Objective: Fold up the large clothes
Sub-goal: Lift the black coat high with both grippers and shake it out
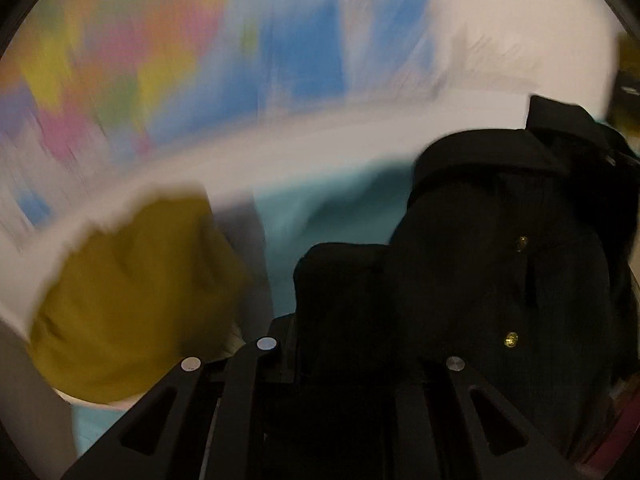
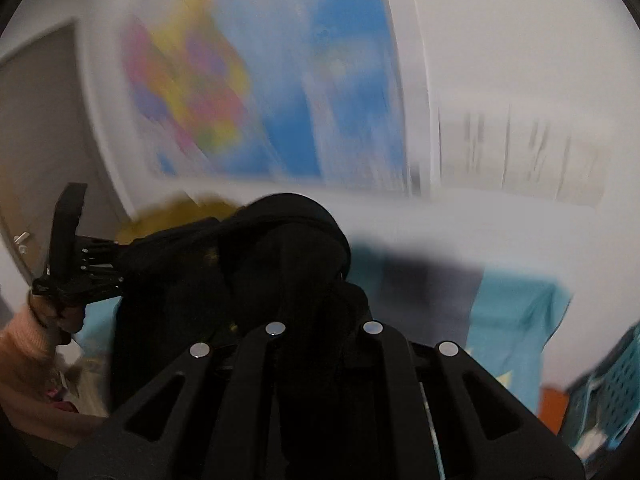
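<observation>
Two grippers are sharing one black garment (image 2: 224,280), lifted above the blue-covered table (image 2: 516,308): the left gripper (image 2: 116,268) and right gripper (image 2: 320,300) are each pinching an edge, probably to spread it flat before folding.

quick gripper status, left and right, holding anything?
Left gripper: shut on the black garment.
Right gripper: shut on the same black garment, which is bunched over its tips.
</observation>
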### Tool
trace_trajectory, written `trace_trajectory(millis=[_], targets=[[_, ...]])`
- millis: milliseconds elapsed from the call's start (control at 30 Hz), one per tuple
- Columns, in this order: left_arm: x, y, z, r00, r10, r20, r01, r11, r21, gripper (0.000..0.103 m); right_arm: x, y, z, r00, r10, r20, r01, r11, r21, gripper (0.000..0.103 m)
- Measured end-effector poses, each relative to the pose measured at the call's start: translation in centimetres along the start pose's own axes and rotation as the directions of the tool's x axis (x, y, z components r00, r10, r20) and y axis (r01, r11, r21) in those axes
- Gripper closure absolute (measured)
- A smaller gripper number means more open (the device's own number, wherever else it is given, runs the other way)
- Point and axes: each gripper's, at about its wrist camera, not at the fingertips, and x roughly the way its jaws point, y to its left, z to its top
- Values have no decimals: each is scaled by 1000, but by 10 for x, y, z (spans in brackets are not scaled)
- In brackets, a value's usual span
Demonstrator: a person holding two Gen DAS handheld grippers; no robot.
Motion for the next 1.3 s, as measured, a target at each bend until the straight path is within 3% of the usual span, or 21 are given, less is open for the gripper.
trace_trajectory(millis=[67, 133, 200, 300, 400, 433, 500, 567, 633, 700, 767, 833, 900, 1033, 1067, 1233, 1300], targets=[[50, 7, -2, 995, -21, -97, 17, 999, -46, 92, 33, -10, -13, 997, -63, -48, 62, 998, -31, 95], [86, 15, -2, 988, -60, -144, 48, 995, -83, 92, 56, -21, -14, 996, -68, -52, 67, 997, -24, 95], [91, 23, 2, 988, -88, -130, 76, 992, -97, 92, 61, -31, -7, 999, -41, -35, 42, 999, 10, 95], [78, 41, 8, 983, -167, -78, 155, 978, -137, 92, 56, -28, 15, 999, -31, 17, 31, 999, -37, 95], [62, 50, 16, 987, -159, 37, 162, 977, -140, 91, 51, -33, 32, 991, 10, 131, -7, 1000, -27, 95], [64, 50, 18, 989, -138, 44, 143, 981, -128, 88, 57, -37, 35, 991, 3, 131, -1, 1000, -17, 92], [83, 46, 18, 993, -115, -34, 111, 988, -103, 85, 88, -49, 30, 999, -25, 26, 25, 1000, 4, 86], [103, 38, 14, 992, -62, -108, 58, 997, -44, 78, 120, -56, 12, 985, -102, -136, 100, 995, -19, 77], [106, 34, 15, 994, -38, -103, 39, 999, 11, 63, 137, -61, -6, 956, -143, -257, 139, 990, -34, 66], [95, 32, 19, 997, -37, -62, 40, 998, 49, 48, 134, -64, -10, 957, -139, -254, 138, 990, -23, 60], [71, 31, 26, 996, -92, -2, 92, 994, 66, 34, 121, -68, -4, 972, -109, -207, 115, 993, 19, 40], [55, 31, 39, 985, -161, 62, 156, 984, 90, 19, 113, -70, 7, 986, -56, -155, 66, 996, 61, 33], [53, 25, 54, 980, -182, 79, 173, 979, 112, 18, 107, -77, 19, 995, -7, -98, 20, 991, 132, 31], [97, 21, 89, 984, -178, 2, 177, 982, 63, 19, 127, -88, 37, 996, 43, -78, -22, 968, 249, 31], [103, 21, 84, 983, -183, -11, 183, 982, 41, 19, 137, -89, 41, 994, 61, -87, -35, 960, 280, 30], [150, 37, 116, 970, -217, -111, 204, 972, -115, 19, 181, -91, 43, 973, 139, -182, -63, 927, 369, 30], [170, 35, 118, 958, -239, -159, 220, 967, -129, 19, 199, -90, 36, 957, 165, -238, -57, 913, 404, 30]])
